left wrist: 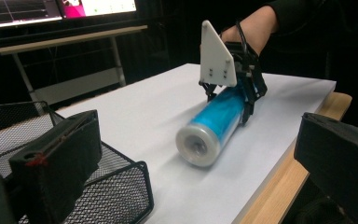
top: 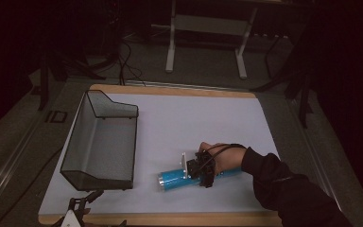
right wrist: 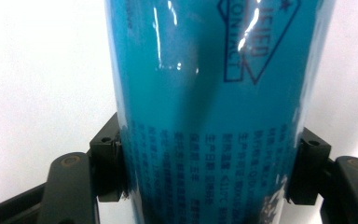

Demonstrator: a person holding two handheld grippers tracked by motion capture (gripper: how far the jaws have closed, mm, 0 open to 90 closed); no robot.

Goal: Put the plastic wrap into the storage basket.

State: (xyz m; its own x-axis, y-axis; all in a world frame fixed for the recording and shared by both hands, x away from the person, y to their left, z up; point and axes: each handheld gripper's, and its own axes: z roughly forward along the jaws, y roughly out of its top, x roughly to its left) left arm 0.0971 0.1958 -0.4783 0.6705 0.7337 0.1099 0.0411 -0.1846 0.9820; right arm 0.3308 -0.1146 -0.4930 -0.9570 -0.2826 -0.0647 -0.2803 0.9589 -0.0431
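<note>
One blue roll (top: 176, 178) wrapped in glossy clear film, lying on its side on the white counter (top: 194, 123) near the front edge, pale open core end (left wrist: 198, 144) pointing toward the wire basket. Probably rigid along its length like a tightly wound roll on a tube, moderately heavy rather than light; film skin shiny and likely slippery, so prone to sliding or rolling away if pinched loosely. Not fragile by the look of it, though the wrap could dent or tear under a hard squeeze. Best taken across the middle of the barrel, jaws square to the long axis, exactly where printed text and a diamond-shaped mark show in the right gripper view. Right hand-held gripper (top: 199, 168) straddling the roll about midway, both black jaws pressed against its sides, closed on it, with the grey three-cornered plate (left wrist: 217, 57) standing above. One hand (top: 224, 157) in a dark sleeve behind it. Left hand-held gripper (top: 82, 206) low at the counter's front left corner, jaws spread wide and holding nothing. One black mesh basket (top: 101, 142), empty, just left of the roll and apart from it. Two hand-held grippers in all; one roll; one basket. Beyond the counter, one pale-legged table frame (top: 205, 40) on a dark floor.
</note>
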